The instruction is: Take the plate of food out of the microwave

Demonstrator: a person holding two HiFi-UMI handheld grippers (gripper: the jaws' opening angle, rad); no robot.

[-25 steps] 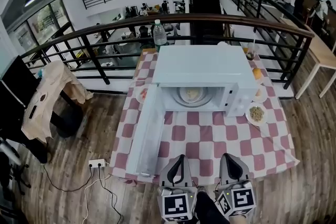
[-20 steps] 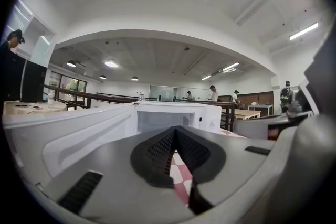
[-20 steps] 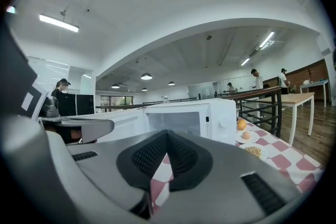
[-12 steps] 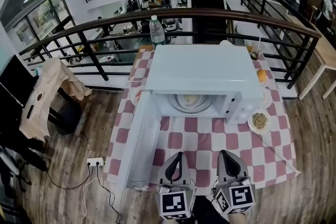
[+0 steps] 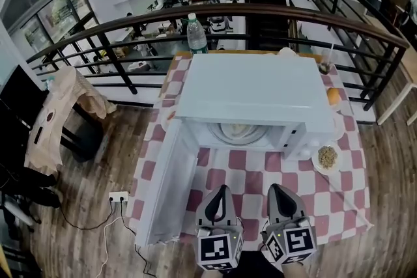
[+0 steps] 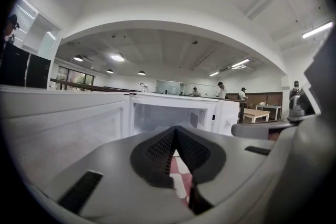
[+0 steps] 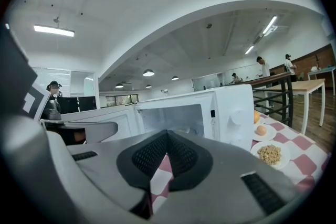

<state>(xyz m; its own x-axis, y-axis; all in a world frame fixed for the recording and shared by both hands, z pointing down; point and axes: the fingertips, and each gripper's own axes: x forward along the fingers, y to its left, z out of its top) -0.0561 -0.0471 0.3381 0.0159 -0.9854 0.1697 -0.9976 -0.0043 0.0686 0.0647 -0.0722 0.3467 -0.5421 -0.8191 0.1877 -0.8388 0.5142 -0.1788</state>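
Indoors, beside a curved railing [image 5: 228,8], the left claw [image 5: 222,191] and right claw [image 5: 278,189] hang closed, empty, over the checked tablecloth [image 5: 260,169].

The room is lit brightly and evenly by ceiling lamps [image 7: 54,31] and by windows [image 5: 57,17] at the left. Little shadow is cast on the tabletop [image 5: 257,169]; the inside of the microwave [image 5: 254,91] is shaded. The railing [image 5: 260,9] is bowed by wide-angle distortion, and the corners of both gripper views are blacked out.

Open microwave [image 5: 257,94] on checked tablecloth [image 5: 260,166], plate of food [image 5: 238,133] inside; left gripper [image 5: 222,188], right gripper [image 5: 276,186] side by side before it.
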